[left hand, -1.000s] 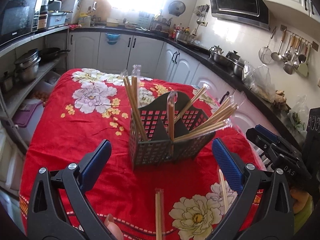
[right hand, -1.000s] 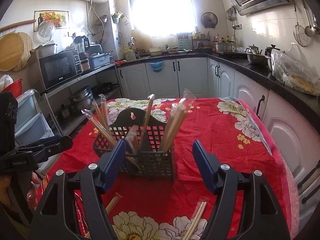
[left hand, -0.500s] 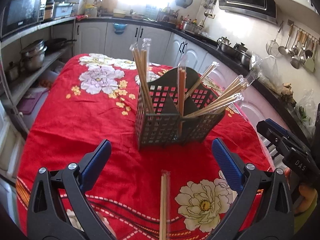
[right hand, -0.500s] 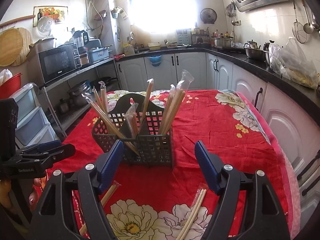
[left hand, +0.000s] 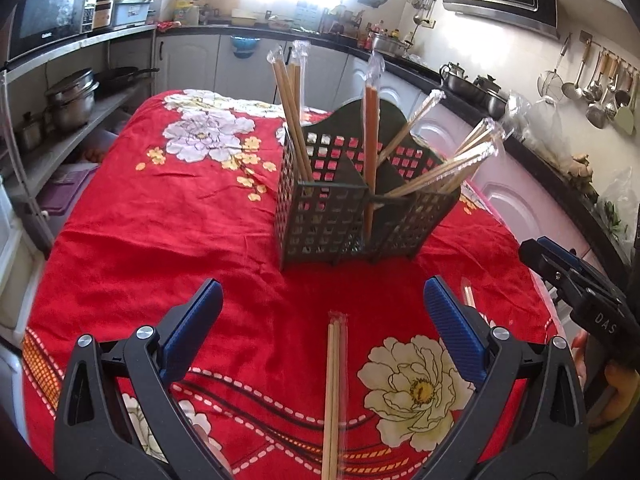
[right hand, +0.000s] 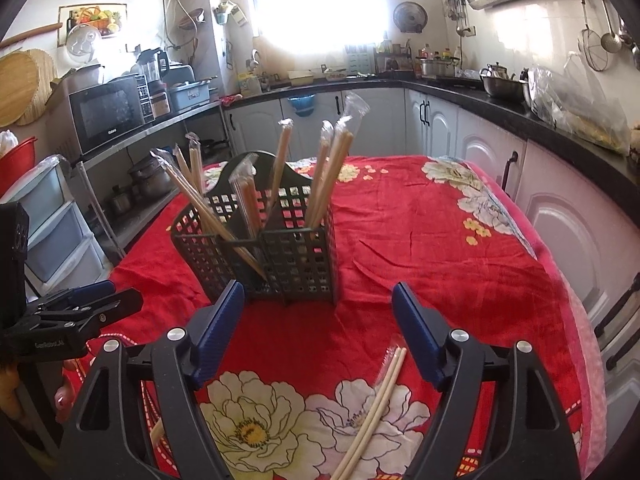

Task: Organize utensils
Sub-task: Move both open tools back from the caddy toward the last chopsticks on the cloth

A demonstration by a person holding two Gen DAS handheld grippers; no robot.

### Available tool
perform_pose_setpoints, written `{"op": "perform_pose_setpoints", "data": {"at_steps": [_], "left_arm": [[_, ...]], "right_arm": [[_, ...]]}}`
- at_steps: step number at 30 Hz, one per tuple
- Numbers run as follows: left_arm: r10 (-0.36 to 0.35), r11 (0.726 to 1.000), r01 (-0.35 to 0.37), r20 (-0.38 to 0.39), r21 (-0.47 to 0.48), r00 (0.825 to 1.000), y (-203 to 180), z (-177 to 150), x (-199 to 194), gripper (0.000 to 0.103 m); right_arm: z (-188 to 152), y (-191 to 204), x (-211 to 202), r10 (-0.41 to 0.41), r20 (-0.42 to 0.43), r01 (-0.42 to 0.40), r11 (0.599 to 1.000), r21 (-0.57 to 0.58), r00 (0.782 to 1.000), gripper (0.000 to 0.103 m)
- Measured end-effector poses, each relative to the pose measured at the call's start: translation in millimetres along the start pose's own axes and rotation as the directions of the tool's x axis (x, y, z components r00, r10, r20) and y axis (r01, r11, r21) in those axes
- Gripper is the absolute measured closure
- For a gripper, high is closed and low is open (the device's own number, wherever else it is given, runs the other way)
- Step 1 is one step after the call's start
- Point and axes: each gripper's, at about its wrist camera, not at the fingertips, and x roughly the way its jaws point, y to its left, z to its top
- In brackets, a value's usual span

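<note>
In the left wrist view the left gripper (left hand: 322,312) has its jaws wide open and empty over a wrapped chopstick pair (left hand: 333,392) lying on the cloth (left hand: 160,216) in front of the basket (left hand: 360,200); the pair looks light, stiff and slippery in its plastic, so I would pinch it near the middle. In the right wrist view the right gripper (right hand: 318,316) is also wide open and empty, another pair (right hand: 376,404) lies below it near the table's front edge, and the open room is on the right.

Red floral tablecloth (left hand: 168,216) reads as soft, matt cloth, lightly wrinkled. The caddy (left hand: 320,224) is dark perforated plastic, dull sheen. Wooden chopsticks (right hand: 376,408) lie in glossy clear wrap. The left gripper (left hand: 322,316) shows ribbed blue pads (left hand: 452,328), black matt plastic.
</note>
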Motion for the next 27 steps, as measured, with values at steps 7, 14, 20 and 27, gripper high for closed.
{"op": "perform_pose_setpoints", "data": {"at_steps": [7, 14, 20, 27], "left_arm": [[-0.025, 1.0, 0.026, -0.046, 0.005, 0.999, -6, -11, 11, 0.01], [-0.07, 0.997, 0.073, -0.099, 0.022, 0.993, -13, -23, 25, 0.01], [-0.1, 0.993, 0.109, -0.175, 0.042, 0.98, -19, -35, 41, 0.01], [-0.105, 0.992, 0.12, -0.238, 0.05, 0.966, -21, -43, 60, 0.01]], "right_arm": [[-12, -9, 4, -0.011, -0.033, 0.011, 1.0, 0.014, 0.999, 0.029], [-26, -17, 10, -0.023, -0.078, 0.024, 1.0, 0.018, 0.997, 0.029], [-37, -24, 17, -0.035, -0.117, 0.037, 0.999, 0.022, 0.993, 0.029], [-48, -34, 29, -0.047, -0.169, 0.052, 0.998, 0.027, 0.985, 0.029]]}}
